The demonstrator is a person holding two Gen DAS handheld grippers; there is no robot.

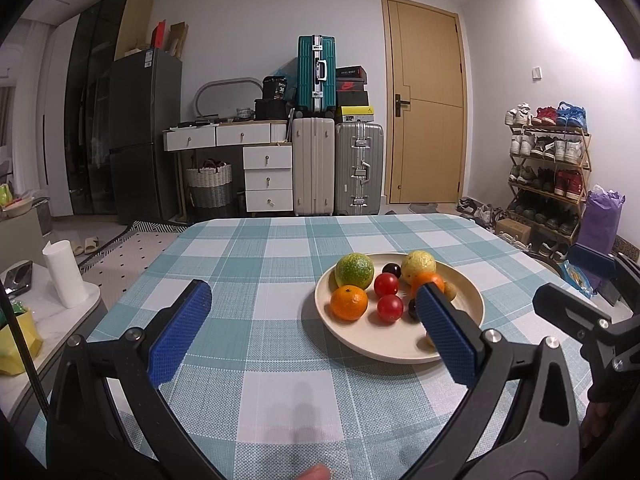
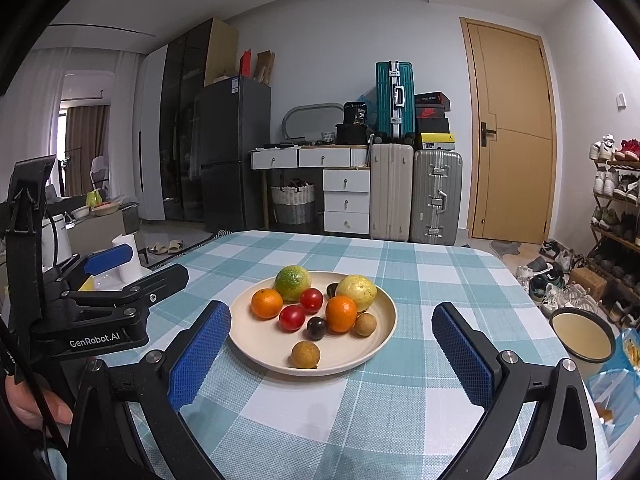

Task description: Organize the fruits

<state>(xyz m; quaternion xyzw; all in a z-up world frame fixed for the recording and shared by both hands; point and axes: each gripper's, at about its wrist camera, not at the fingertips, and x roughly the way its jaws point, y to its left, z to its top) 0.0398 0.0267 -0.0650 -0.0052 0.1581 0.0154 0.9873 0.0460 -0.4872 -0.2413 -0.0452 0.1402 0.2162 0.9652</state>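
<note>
Plate (image 2: 384,344) of fruits (image 2: 341,313) mid-table (image 2: 440,276), flanked by left gripper (image 1: 314,322) and right gripper (image 2: 332,344), fingers spread, nothing held.

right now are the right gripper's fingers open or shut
Open: the right gripper has its blue fingers spread wide, holding nothing, with the plate showing between them.

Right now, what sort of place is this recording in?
Most likely a lived-in flat near its entrance: a fridge, stacked suitcases and a shoe rack stand by a door, behind a table with fruit.
</note>
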